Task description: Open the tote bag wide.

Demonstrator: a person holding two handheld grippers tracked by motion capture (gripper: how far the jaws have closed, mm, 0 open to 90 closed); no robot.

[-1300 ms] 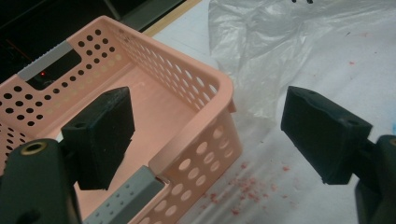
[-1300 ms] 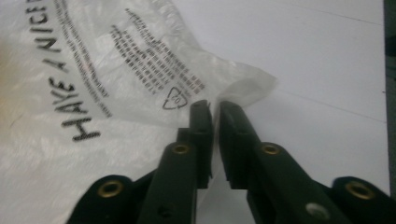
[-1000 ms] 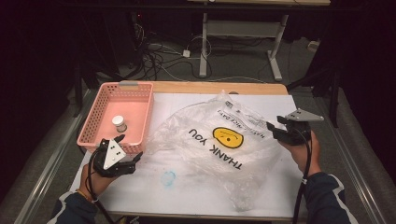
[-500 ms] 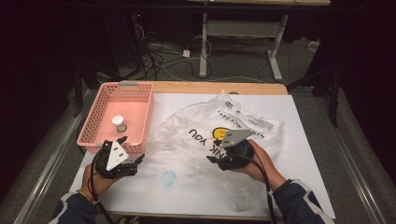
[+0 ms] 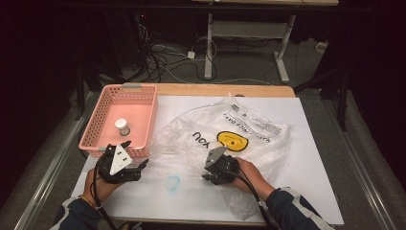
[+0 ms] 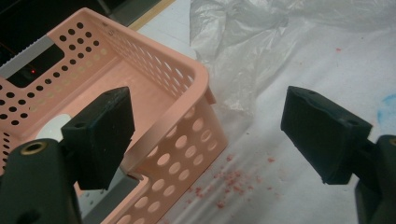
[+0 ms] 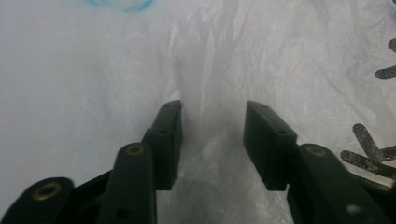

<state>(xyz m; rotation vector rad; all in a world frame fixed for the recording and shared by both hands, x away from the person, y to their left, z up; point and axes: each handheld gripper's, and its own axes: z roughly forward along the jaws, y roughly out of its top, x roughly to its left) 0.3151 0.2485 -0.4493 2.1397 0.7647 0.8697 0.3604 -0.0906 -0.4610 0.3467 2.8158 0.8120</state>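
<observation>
**A:** Plastic bag (image 5: 239, 129) lay flat across the centre and right of the high view, on the white tabletop (image 5: 316, 158). Right gripper (image 5: 207, 171) sat at the bag's lower-left edge. Its jaws had just been closing, with a raised fold of film (image 7: 210, 126) between them, but a gap was visible either side in the right gripper view. Not pinched yet.

**B:** Risk?

**A:** Film was thin and slack. If the jaws shut above the fold they'd get nothing, or catch one layer only, so the mouth wouldn't open. Pulling a weak pinch likely would've let it slip.

**B:** Left side?

**A:** Left gripper (image 5: 125, 149) was spread wide, empty, at lower left, just beside the pink basket (image 5: 98, 127) corner. Small white jar (image 5: 122, 126) stood inside the basket. A careless swing could've knocked the basket.

**B:** Anything else?

**A:** Blue smudge (image 5: 173, 182) on the tabletop between the grippers; dragged film could've smeared it.
</observation>
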